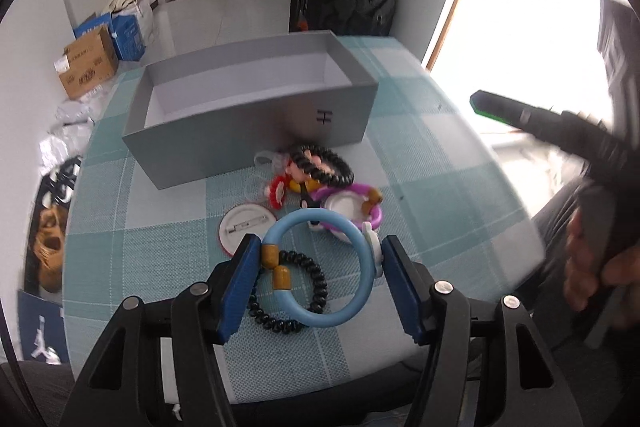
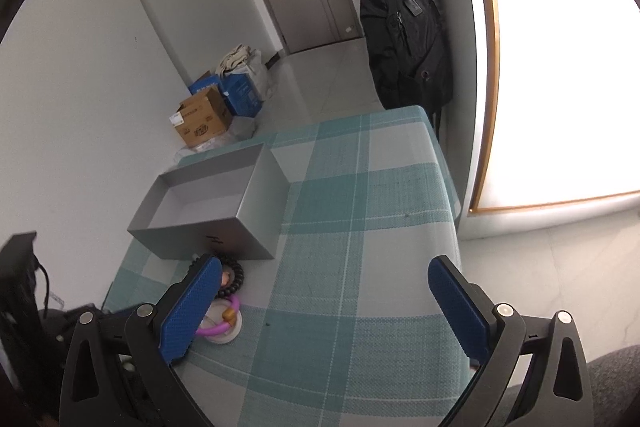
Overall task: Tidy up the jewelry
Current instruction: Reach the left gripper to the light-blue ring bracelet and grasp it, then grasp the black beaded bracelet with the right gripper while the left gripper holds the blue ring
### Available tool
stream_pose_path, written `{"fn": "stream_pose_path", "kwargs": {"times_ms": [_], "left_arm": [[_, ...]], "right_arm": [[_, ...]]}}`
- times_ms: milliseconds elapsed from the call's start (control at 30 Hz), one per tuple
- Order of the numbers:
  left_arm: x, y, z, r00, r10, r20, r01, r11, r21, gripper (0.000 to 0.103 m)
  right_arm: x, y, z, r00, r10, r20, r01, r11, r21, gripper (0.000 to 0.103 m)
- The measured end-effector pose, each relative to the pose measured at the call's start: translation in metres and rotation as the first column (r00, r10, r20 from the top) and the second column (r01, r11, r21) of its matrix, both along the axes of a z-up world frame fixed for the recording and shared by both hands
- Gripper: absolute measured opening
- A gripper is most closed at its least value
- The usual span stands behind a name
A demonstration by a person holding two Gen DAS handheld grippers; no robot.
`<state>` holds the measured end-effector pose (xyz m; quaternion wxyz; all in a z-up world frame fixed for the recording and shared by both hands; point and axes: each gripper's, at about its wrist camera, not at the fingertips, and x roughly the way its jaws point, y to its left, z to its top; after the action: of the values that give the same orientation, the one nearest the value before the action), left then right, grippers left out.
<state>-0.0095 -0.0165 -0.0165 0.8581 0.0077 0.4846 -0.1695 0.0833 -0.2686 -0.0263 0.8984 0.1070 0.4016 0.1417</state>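
Left gripper (image 1: 318, 281): points steeply down over the table; its two blue pads (image 1: 236, 291) press on the left and right outer sides of a light blue bangle (image 1: 320, 267), so the jaws stand half closed and hold it.
Left gripper frame: black arms with silver pivot pins fill the lower part of the left wrist view.
Right gripper (image 2: 326, 311): tilted down, jaws wide apart, nothing between the blue pads (image 2: 192, 311).
Right hand (image 1: 592, 267): seen at the right edge of the left wrist view, blurred, wrapped around the black handle.
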Motion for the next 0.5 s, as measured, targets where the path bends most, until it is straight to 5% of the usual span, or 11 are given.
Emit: {"fn": "stream_pose_path", "kwargs": {"times_ms": [267,500], "left_arm": [[0.018,0.024,0.023,0.997,0.059,0.045,-0.053,0.991,-0.122,0.057],[0.032,0.055,0.027,0.983,0.172,0.061,-0.156,0.965,-0.213,0.057]], "right_arm": [[0.004,0.02,-0.01,0.994,0.098,-0.051,-0.096,0.995,0.036,0.103],[0.015,0.052,-0.021,0.962,0.257,-0.096,-0.239,0.956,0.168,0.098]]}}
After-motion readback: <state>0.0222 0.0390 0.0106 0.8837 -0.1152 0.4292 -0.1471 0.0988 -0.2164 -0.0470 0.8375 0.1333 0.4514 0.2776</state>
